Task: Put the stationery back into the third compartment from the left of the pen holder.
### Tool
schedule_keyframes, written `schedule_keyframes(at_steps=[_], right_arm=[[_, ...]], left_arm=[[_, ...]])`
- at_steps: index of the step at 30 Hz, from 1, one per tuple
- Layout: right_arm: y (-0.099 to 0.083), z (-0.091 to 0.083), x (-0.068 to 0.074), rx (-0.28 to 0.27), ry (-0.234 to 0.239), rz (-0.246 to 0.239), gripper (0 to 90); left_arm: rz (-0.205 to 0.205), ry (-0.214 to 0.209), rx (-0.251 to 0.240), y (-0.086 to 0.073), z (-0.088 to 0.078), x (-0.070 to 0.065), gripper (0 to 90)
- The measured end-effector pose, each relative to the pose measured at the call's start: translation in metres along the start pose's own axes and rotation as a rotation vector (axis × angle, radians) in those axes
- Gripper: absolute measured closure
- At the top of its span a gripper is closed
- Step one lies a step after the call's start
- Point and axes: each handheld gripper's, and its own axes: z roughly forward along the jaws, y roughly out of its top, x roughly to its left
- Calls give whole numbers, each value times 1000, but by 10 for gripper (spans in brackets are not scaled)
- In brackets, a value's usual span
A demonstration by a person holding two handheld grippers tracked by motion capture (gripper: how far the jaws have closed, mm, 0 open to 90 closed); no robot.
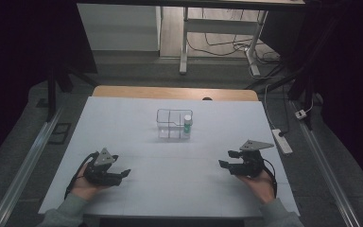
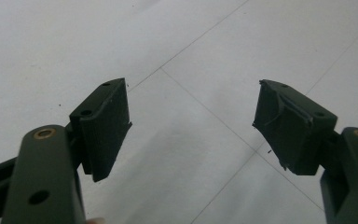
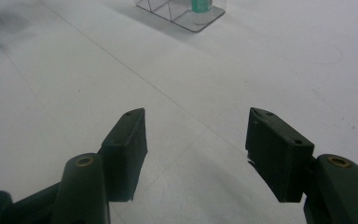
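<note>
Bottle, high view: small green-labelled bottle [image 1: 187, 124] upright in right compartment of clear divided box [image 1: 170, 124], mid tabletop [image 1: 123, 123]; left tongs [image 1: 123, 174] and right tongs [image 1: 226, 159] well apart from it.
Left gripper view: left tongs [image 2: 191, 121] released, bare tabletop between.
Right gripper view: right tongs [image 3: 196, 149] released, nothing between; bottle [image 3: 201, 5] far ahead.

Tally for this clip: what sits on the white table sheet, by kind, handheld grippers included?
Clear plastic divided organiser box: 1
Small green bottle with a white cap, standing in the box's right-hand compartment: 1
Black two-jaw grippers, left gripper and right gripper, both open with nothing between the jaws: 2
Total: 4
</note>
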Motion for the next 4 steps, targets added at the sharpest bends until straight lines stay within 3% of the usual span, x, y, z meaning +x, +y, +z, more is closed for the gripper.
schedule_keyframes(at_steps=[4], right_arm=[[0,1,1,3,9,-9,368]], left_arm=[[-2,0,-1,0,0,0,260]])
